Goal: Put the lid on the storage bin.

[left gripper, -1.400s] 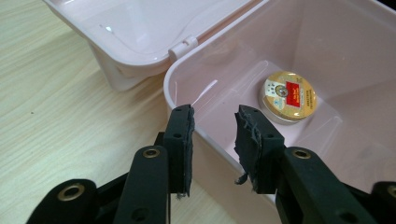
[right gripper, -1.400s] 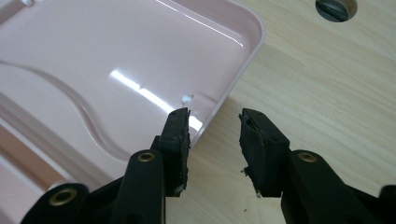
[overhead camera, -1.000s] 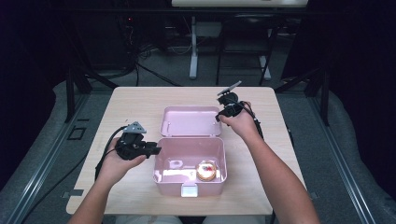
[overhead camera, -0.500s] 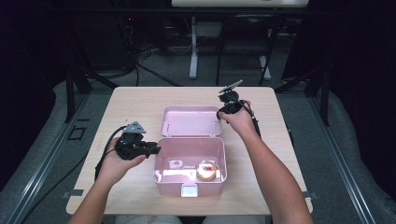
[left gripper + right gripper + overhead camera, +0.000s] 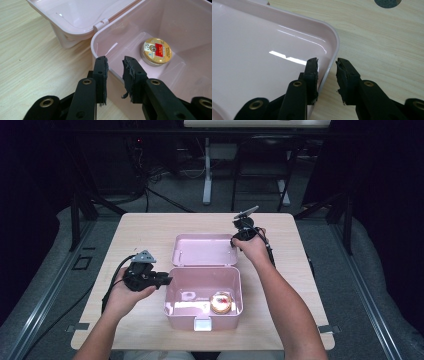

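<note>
**Two grippers bracket an open pink box as its lid waits to be swung shut**

Two rims need your care. On the wooden table [image 5: 150, 227], the pink box [image 5: 202, 317] stands open, its lid [image 5: 205, 250] laid flat behind it. Your left gripper [image 5: 115, 62] straddles the box's near wall, jaws having just been closing, a gap left. Your right gripper [image 5: 327, 63] straddles the lid's corner edge, jaws closing, pads not yet pressing. Pinch that rim squarely before lifting; steady the box. Inside lies a small gold tin [image 5: 156, 51].

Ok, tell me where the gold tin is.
In the high view, the gold tin lies inside the pink box, at its right end, nearer the front wall.
</note>
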Demonstrator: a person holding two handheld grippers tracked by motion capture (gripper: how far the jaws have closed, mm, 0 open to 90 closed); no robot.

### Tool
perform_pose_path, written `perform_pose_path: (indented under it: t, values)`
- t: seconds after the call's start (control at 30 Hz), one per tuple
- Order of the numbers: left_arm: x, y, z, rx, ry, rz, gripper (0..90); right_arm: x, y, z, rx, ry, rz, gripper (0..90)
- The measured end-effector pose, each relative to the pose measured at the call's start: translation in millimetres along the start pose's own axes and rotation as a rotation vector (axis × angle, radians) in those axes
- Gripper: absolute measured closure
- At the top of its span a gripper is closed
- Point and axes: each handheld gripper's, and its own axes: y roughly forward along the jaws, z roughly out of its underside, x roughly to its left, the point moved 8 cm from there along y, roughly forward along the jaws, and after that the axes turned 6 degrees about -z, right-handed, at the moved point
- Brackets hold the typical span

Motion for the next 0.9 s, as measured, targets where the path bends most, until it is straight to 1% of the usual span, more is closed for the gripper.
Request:
perform_pose_path:
  t: [0.17, 0.2, 0.27, 0.3, 0.33, 0.47, 0.77, 0.9]
  values:
    - [0.1, -0.1, 0.0, -0.001, -0.002, 0.001, 72.7, -0.6, 4.3, -2.2, -0.006, 0.029, -0.007, 72.0]
    - [0.1, 0.0, 0.0, -0.001, -0.002, 0.001, 72.8, -1.1, 4.6, -2.7, -0.008, 0.027, -0.007, 72.5]
    - [0.1, -0.3, 0.1, 0.0, 0.001, 0.0, 72.8, -1.8, 5.3, -3.2, -0.006, 0.029, -0.004, 74.3]
    - [0.2, -0.2, 0.0, -0.002, 0.0, 0.0, 72.9, -0.6, 6.1, -3.4, -0.003, 0.04, -0.004, 75.7]
    - [0.1, -0.3, 0.1, -0.001, -0.001, 0.001, 72.9, -0.9, 6.4, -3.7, -0.001, 0.03, -0.002, 76.2]
    - [0.3, -0.4, 0.2, -0.001, -0.001, 0.003, 73.0, 0.2, 6.3, -5.7, 0.005, 0.021, 0.025, 77.9]
    - [0.8, -0.7, 0.2, -0.001, 0.002, 0.003, 73.4, 1.4, 2.7, -6.5, 0.0, 0.043, 0.03, 79.2]
    - [0.7, -0.6, 0.1, -0.001, 0.002, 0.003, 73.6, 2.5, -0.6, -7.5, -0.007, 0.034, 0.037, 79.5]
